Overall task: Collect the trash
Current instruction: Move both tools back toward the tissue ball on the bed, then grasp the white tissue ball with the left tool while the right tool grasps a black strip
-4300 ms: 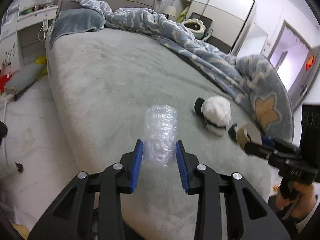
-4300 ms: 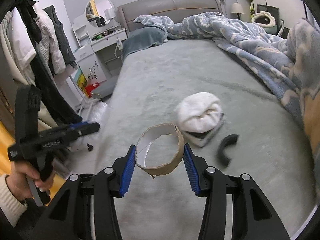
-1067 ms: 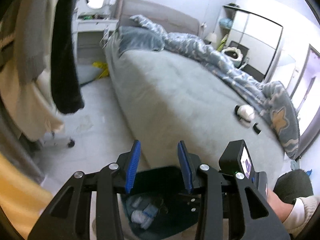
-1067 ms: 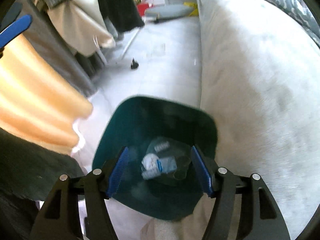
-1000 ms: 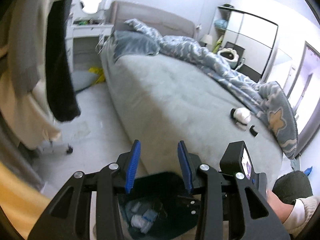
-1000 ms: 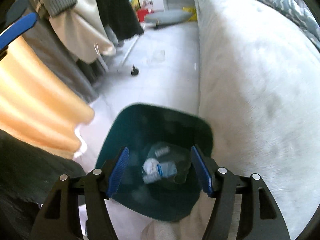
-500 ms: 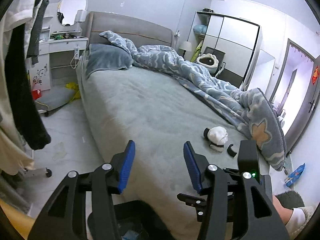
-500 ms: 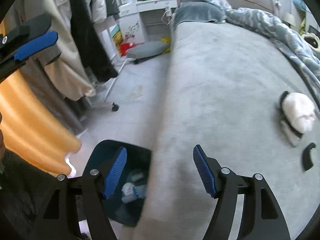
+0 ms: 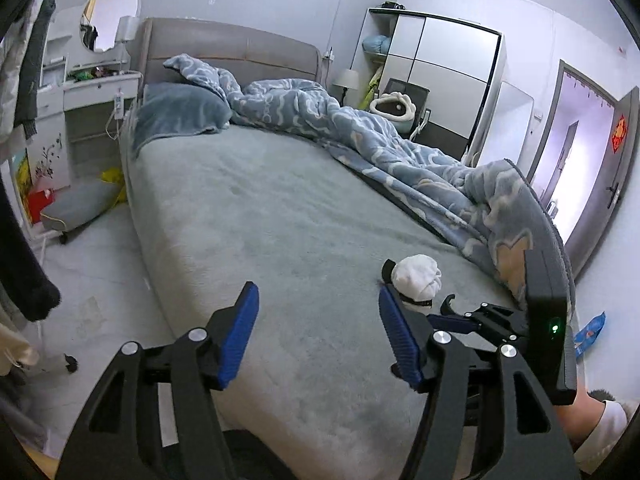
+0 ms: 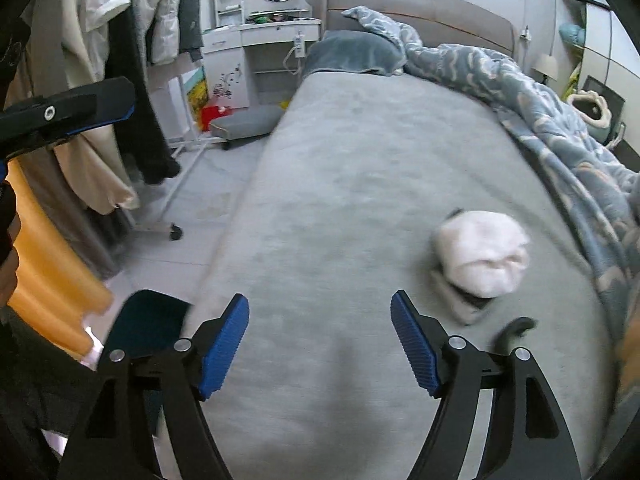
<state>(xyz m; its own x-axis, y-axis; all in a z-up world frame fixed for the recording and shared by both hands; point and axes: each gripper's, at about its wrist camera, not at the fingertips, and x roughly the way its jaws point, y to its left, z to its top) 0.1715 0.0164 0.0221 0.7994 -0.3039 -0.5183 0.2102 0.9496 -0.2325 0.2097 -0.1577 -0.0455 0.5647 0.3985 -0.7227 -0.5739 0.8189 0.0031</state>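
A white rolled bundle with a black band (image 10: 482, 256) lies on the grey bed (image 10: 360, 184), and a small curved black piece (image 10: 514, 330) lies just in front of it. The bundle also shows in the left wrist view (image 9: 418, 276). My right gripper (image 10: 320, 344) is open and empty above the bed's near edge, left of the bundle. My left gripper (image 9: 316, 334) is open and empty, over the bed's near corner. The dark teal trash bin (image 10: 148, 320) stands on the floor at the bed's left side, partly hidden by my right gripper.
A blue patterned duvet (image 9: 400, 148) is heaped along the bed's right side. A clothes rack with hanging garments (image 10: 132, 80) stands on the left. A white dresser (image 10: 256, 48) and a grey cushion (image 10: 248, 120) are farther back. A door (image 9: 588, 184) is at the right.
Both grippers held trash, bubble wrap left and a cardboard ring right. They hovered over the bin, now hold nothing, and have swung up toward the bed with jaws wider.
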